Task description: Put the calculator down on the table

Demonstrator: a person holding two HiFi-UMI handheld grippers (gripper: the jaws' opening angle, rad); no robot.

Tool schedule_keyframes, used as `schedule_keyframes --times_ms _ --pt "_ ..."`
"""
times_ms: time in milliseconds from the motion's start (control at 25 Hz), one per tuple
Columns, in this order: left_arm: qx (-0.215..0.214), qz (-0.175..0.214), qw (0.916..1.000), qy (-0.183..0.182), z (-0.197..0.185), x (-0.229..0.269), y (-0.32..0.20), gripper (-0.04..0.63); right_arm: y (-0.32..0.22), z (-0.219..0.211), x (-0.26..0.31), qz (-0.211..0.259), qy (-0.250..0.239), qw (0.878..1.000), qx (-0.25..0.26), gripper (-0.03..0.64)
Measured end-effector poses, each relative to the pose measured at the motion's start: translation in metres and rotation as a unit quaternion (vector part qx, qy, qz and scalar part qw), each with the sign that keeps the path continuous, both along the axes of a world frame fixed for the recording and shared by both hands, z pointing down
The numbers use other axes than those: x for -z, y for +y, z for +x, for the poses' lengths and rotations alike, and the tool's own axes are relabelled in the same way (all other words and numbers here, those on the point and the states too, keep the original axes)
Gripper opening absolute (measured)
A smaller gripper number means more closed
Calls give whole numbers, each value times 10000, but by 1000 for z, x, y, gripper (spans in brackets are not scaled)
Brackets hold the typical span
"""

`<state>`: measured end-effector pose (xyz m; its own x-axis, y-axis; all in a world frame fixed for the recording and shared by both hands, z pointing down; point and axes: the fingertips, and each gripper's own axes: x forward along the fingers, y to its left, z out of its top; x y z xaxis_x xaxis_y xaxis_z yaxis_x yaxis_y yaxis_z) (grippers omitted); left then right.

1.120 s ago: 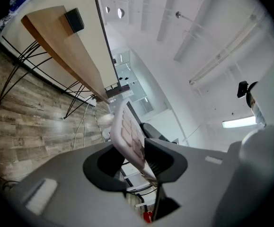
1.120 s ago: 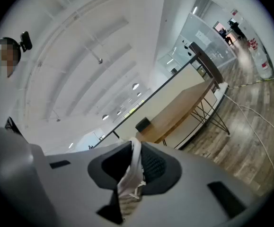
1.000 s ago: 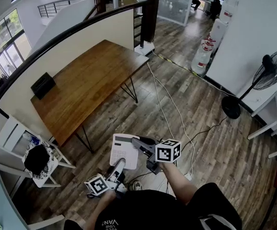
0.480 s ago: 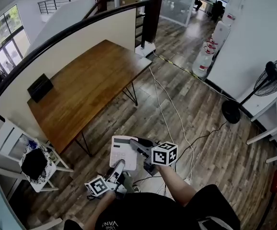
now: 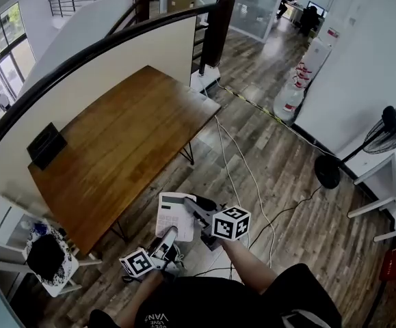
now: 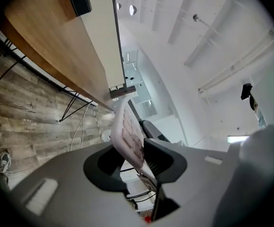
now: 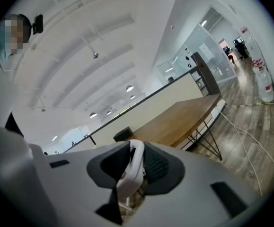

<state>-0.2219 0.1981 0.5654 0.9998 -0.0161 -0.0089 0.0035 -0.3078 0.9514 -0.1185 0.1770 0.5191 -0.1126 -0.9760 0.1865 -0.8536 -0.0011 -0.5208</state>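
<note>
jointly, left tongs [image 5: 169,234] and right tongs [image 5: 188,204] clamp the calculator [image 5: 174,217].

Head view: high, looking steeply down on table [image 5: 115,142] and floor [image 5: 286,176]. Both gripper views: lower, facing roughly level, sharing that table.

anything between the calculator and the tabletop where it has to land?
Nothing visible. The calculator is over the floor, just short of the table, whose near end is bare wood. The only thing on it, a black box, sits at the far edge by the partition wall.
</note>
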Motion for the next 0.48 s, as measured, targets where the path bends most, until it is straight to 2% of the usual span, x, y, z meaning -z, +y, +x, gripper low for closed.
schedule_keyframes --times_ms 200,480 --pt "-185 232 9995 84 27 5 -46 129 -42 26 3 67 0 9998 -172 75" --pt "-398 164 9991 51 62 6 -83 129 -75 63 1 -5 -38 9990 -436 78"
